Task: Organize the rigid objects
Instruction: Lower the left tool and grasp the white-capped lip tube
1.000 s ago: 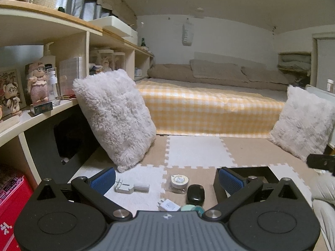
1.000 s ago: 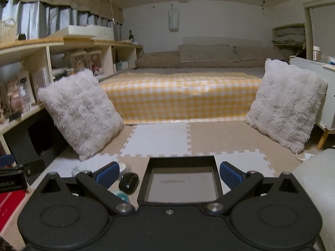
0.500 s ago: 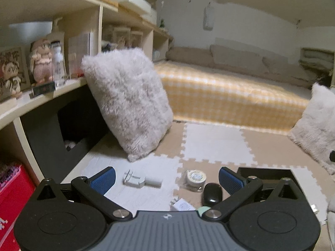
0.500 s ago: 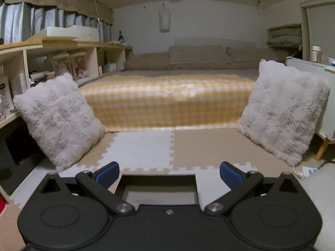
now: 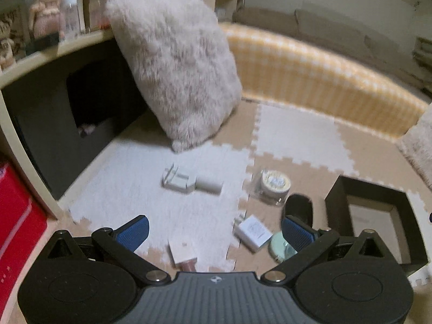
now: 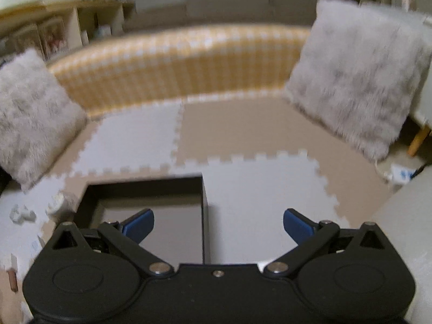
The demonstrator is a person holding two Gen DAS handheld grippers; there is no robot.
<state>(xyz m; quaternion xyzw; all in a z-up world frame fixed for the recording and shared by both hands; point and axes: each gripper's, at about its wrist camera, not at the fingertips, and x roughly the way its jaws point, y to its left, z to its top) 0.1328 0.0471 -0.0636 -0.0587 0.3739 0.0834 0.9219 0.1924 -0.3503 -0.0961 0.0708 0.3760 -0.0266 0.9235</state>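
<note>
Left wrist view: puzzle foam mat [image 5: 172, 205] beside gingham bed [image 5: 310, 78].

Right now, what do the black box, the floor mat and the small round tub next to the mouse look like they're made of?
Black box: likely stiff card, matte, thin straight walls.
Floor mat: foam tiles, soft matte, with interlocking toothed edges.
Round tub: seemingly clear glossy plastic under a pale printed lid; blur leaves that open.

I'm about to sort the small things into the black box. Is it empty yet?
Empty as far as shown: the black box has only a bare grey floor in the right wrist view, though the right gripper covers its near part.
</note>
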